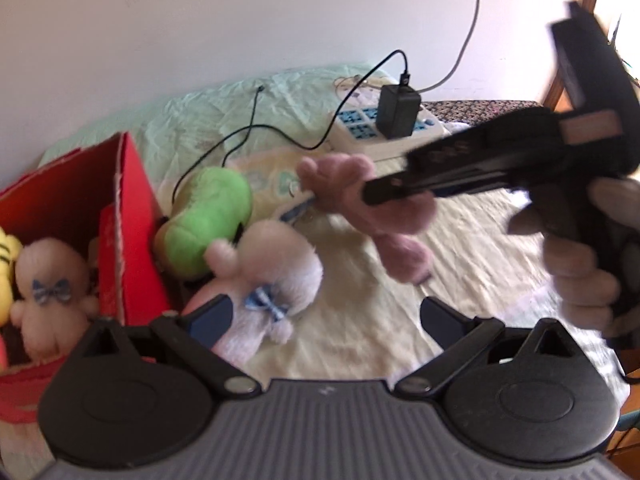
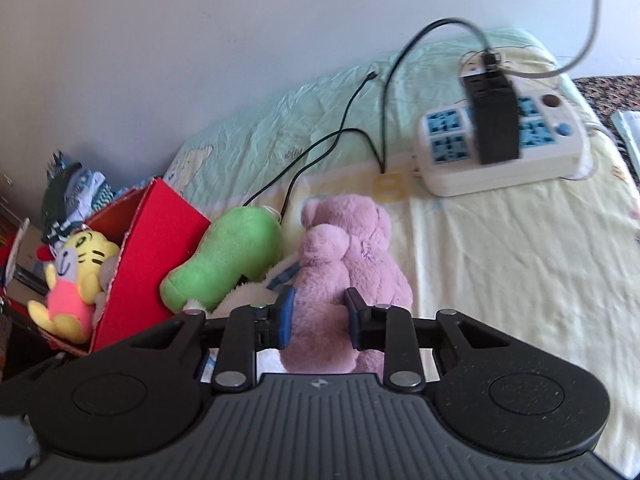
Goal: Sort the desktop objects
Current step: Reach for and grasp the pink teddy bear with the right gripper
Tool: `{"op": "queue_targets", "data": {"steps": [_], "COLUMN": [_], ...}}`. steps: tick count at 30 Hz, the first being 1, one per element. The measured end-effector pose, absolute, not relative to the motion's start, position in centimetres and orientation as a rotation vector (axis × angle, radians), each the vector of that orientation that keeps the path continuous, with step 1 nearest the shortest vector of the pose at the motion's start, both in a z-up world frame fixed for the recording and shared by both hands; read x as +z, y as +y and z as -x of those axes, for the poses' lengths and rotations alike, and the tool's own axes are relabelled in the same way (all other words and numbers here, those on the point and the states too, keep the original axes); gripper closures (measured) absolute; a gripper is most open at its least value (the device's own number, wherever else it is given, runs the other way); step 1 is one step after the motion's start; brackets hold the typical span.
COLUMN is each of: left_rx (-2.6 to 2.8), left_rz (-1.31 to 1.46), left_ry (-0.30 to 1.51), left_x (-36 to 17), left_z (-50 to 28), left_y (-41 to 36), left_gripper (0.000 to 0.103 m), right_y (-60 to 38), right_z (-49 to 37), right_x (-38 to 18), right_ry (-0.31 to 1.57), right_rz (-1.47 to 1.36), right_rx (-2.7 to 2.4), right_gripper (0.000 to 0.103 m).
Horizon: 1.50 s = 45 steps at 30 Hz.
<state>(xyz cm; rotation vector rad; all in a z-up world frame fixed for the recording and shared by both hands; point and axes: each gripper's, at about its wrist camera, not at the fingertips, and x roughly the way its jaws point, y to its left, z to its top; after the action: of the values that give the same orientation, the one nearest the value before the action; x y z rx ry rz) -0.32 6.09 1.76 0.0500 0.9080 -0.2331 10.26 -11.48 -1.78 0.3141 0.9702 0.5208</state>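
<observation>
My right gripper is shut on a pink plush bear and holds it above the bed; the left wrist view shows the bear hanging from that gripper. My left gripper is open and empty over a white plush with a blue bow. A green plush lies beside a red box. The box holds a pale plush with a blue bow and a yellow tiger plush.
A white power strip with a black adapter and black cables lies at the back of the bed. A cream and pale green sheet covers the bed. The wall is behind.
</observation>
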Motion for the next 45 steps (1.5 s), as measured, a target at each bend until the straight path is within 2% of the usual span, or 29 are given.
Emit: {"op": "queue_targets", "data": {"steps": [5, 7, 10, 13, 14, 19, 21, 31, 34, 35, 37, 39, 42, 45], "left_rx": [-0.301, -0.323, -0.351, -0.337, -0.329, -0.312, -0.292, -0.279, -0.304, -0.314, -0.313, -0.327, -0.335, -0.334], "left_rz": [-0.041, -0.032, -0.025, -0.027, -0.018, 0.101, 0.134, 0.275, 0.258, 0.244, 0.220, 0.224, 0.248, 0.231], "left_ry": [0.926, 0.944, 0.959, 0.968, 0.975, 1.038, 1.057, 1.105, 1.103, 1.105, 1.106, 1.100, 1.098, 1.099], "left_x": [1.0, 0.7, 0.4, 0.1, -0.2, -2.0, -2.8, -5.5, -5.9, -6.1, -6.4, -6.6, -6.7, -6.9], "left_z": [0.6, 0.9, 1.7, 1.7, 1.4, -0.7, -1.5, -4.3, -4.7, -4.9, -5.0, -5.0, -5.2, -5.5], "left_y": [5.7, 5.7, 5.9, 6.1, 6.1, 6.1, 6.1, 5.3, 4.5, 4.2, 4.0, 4.2, 4.9, 4.9], "left_gripper": [0.003, 0.003, 0.003, 0.003, 0.003, 0.005, 0.005, 0.006, 0.014, 0.022, 0.024, 0.029, 0.040, 0.042], "right_y": [-13.1, -13.2, -13.3, -13.8, -14.2, -15.1, -15.1, -14.5, -14.4, -14.2, -14.1, -14.2, -14.6, -14.5], "right_z": [-6.9, -5.5, -3.9, -3.4, -3.6, -5.8, -6.8, -9.3, -9.6, -9.7, -9.9, -10.1, -10.4, -10.6], "right_x": [-1.6, -2.4, -3.6, -3.2, -3.0, -3.8, -4.7, -7.8, -8.0, -8.0, -8.0, -8.2, -8.5, -8.9], "right_ry": [1.004, 1.037, 1.083, 1.028, 1.002, 0.946, 0.951, 1.044, 1.060, 1.063, 1.066, 1.072, 1.077, 1.083], "right_rz": [-0.248, -0.229, -0.278, -0.300, -0.313, -0.332, -0.340, -0.417, -0.434, -0.425, -0.406, -0.406, -0.428, -0.442], "right_rx": [0.538, 0.556, 0.612, 0.590, 0.566, 0.477, 0.479, 0.555, 0.605, 0.612, 0.613, 0.617, 0.628, 0.638], "right_gripper": [0.075, 0.081, 0.079, 0.079, 0.078, 0.058, 0.054, 0.050, 0.050, 0.050, 0.056, 0.057, 0.056, 0.053]}}
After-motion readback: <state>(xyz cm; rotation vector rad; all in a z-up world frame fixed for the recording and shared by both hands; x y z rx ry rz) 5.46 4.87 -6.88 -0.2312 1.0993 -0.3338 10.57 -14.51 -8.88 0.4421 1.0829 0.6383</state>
